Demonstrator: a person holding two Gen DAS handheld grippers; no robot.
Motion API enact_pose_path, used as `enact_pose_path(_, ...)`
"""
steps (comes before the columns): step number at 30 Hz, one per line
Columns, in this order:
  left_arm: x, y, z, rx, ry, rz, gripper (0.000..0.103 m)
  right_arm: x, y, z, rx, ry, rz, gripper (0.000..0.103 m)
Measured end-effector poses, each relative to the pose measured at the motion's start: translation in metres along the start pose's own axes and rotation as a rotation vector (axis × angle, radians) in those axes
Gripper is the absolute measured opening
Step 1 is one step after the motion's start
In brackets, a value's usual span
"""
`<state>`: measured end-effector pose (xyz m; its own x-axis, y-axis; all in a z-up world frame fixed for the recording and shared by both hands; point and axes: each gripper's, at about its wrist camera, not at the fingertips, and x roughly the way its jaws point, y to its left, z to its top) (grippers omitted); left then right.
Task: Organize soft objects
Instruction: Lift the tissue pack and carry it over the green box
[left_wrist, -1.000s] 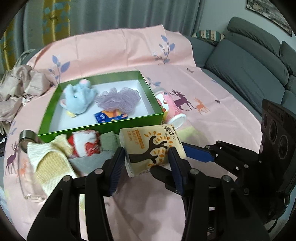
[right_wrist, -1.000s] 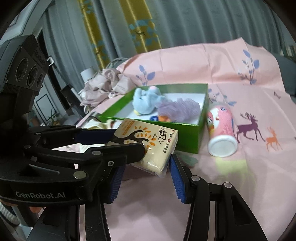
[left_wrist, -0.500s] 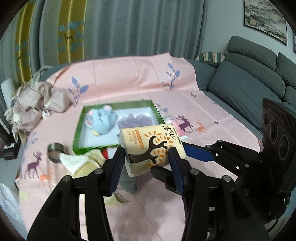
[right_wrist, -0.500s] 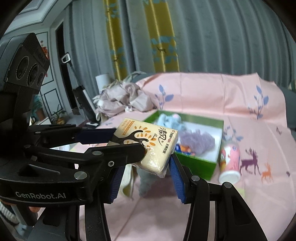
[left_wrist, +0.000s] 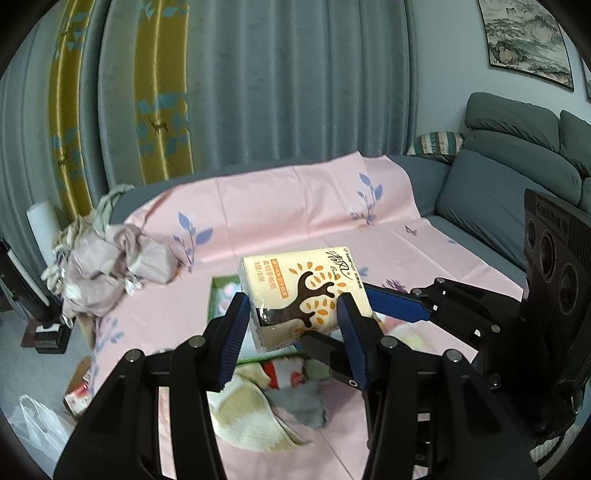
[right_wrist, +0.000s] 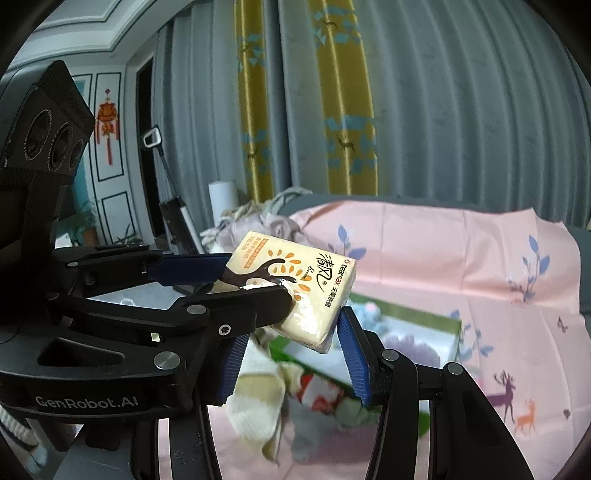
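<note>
Dim, even indoor light; no hard shadows. Strong fisheye bending, black corner vignette. Green box (right_wrist: 417, 325) motion-blurred (tissue pack (right_wrist: 295, 291) sharp, slight glare).

Both hand-held grippers are meeting at right angles, the left hand-held gripper (left_wrist: 293, 314) and right hand-held gripper (right_wrist: 288, 334) each pinching the tissue pack (left_wrist: 306, 295).

Grey sofa (left_wrist: 517, 162), grey-and-yellow curtains (left_wrist: 221, 92), framed painting (left_wrist: 528, 40) on the wall
</note>
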<state>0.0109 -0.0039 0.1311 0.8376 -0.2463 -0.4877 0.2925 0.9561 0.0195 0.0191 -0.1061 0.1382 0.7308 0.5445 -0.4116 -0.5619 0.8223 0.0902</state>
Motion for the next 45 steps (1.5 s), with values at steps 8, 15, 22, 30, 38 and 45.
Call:
enact_pose_path(8, 0.004, 0.012, 0.031, 0.022, -0.057, 0.028, 0.048, 0.012, -0.003, 0.033, -0.029, -0.051, -0.013, 0.051)
enact_pose_path(15, 0.021, 0.022, 0.059, 0.043, -0.071, 0.029, 0.048, 0.025, -0.014, 0.057, -0.034, -0.078, -0.031, 0.051)
enact_pose_path(22, 0.057, 0.037, 0.067, 0.005, -0.030, -0.006, 0.048, 0.052, -0.032, 0.066, -0.019, -0.054, -0.038, 0.051)
enact_pose_path(30, 0.128, 0.044, 0.032, -0.054, 0.121, -0.038, 0.048, 0.104, -0.060, 0.025, 0.029, 0.099, -0.042, 0.051)
enact_pose_path(38, 0.182, 0.053, 0.000, -0.121, 0.248, -0.067, 0.048, 0.150, -0.080, -0.014, 0.061, 0.243, -0.045, 0.051)
enact_pose_path(45, 0.210, 0.061, -0.019, -0.148, 0.324, -0.069, 0.048, 0.177, -0.085, -0.036, 0.084, 0.323, -0.037, 0.051)
